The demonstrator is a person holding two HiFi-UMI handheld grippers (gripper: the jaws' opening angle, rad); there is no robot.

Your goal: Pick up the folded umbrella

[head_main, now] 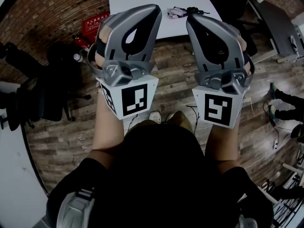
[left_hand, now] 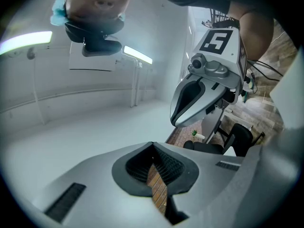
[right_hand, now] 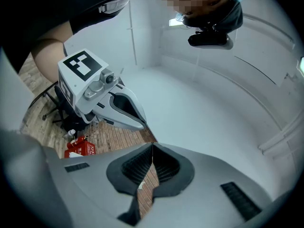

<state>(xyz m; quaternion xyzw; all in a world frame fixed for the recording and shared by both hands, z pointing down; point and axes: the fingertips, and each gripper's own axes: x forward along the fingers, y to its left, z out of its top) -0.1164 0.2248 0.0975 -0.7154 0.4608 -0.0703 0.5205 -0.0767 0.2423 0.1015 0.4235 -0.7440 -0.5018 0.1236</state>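
Both grippers are held up in front of my chest, side by side, with their tips toward a white table (head_main: 133, 6). In the head view the left gripper (head_main: 156, 8) and the right gripper (head_main: 189, 19) hold nothing. A small dark and pale bundle (head_main: 183, 11) lies on the table between their tips; I cannot tell whether it is the folded umbrella. In the left gripper view the left gripper (left_hand: 153, 145) has its jaws meeting at the tip, empty. The right gripper (right_hand: 152, 146) looks the same in its own view. Each view shows the other gripper alongside.
A red box (head_main: 95, 23) and a fire extinguisher (head_main: 81, 42) sit on the brick floor left of the table. A black chair (head_main: 47, 94) stands at the left, a grey desk (head_main: 280, 27) at the far right. Someone's legs (head_main: 285, 101) show at the right edge.
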